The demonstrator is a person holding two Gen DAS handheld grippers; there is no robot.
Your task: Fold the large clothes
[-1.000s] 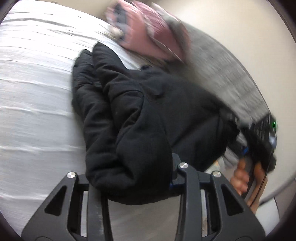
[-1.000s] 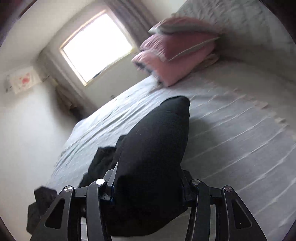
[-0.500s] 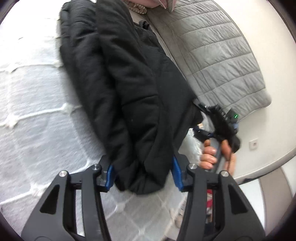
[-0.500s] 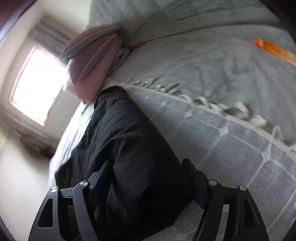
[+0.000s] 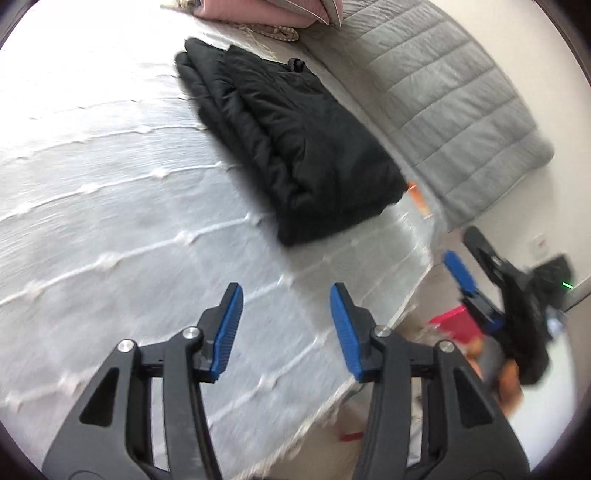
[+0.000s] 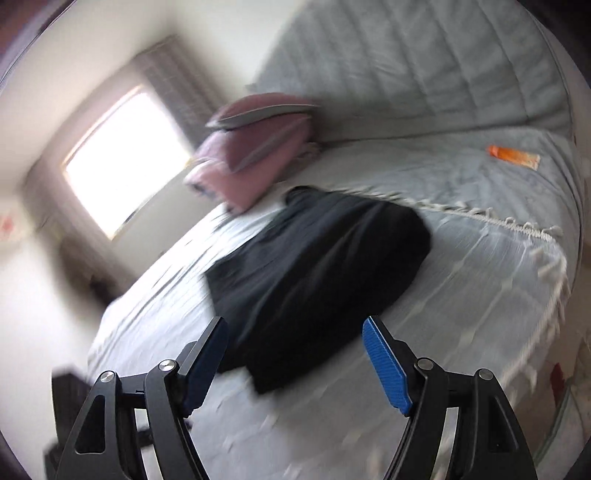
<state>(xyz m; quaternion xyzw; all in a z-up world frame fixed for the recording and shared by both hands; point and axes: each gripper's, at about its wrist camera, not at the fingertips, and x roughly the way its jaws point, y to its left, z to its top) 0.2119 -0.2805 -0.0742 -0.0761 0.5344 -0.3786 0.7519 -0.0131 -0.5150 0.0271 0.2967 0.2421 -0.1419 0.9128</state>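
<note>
Folded black padded jacket (image 5: 295, 147) lies flat on the white woven bedspread (image 5: 110, 206), near the bed's right edge as the left wrist view has it, w/ one short end toward the pink pillows (image 5: 258, 14) at the head corner. Fringe of the bedspread runs just beside the jacket's far long side; grey quilted blanket (image 5: 443, 92) beyond that. Small orange packet (image 6: 513, 157) sits on the grey part, well apart from the jacket in the right wrist view.

Left gripper (image 5: 286, 325): blue pads spread, have just been opening, nothing btwn them, over bare bedspread near the foot edge, clear of the jacket.

Right gripper (image 6: 295, 358): jaws wide apart, just been opening, nothing pinched; jacket's near end shows btwn the fingers but the pads don't touch it. It also shows at the right edge of the left wrist view, off the bed's side, held by a person's hand (image 5: 506, 373), blurred.

Bright window (image 6: 125, 155) on the far wall.
</note>
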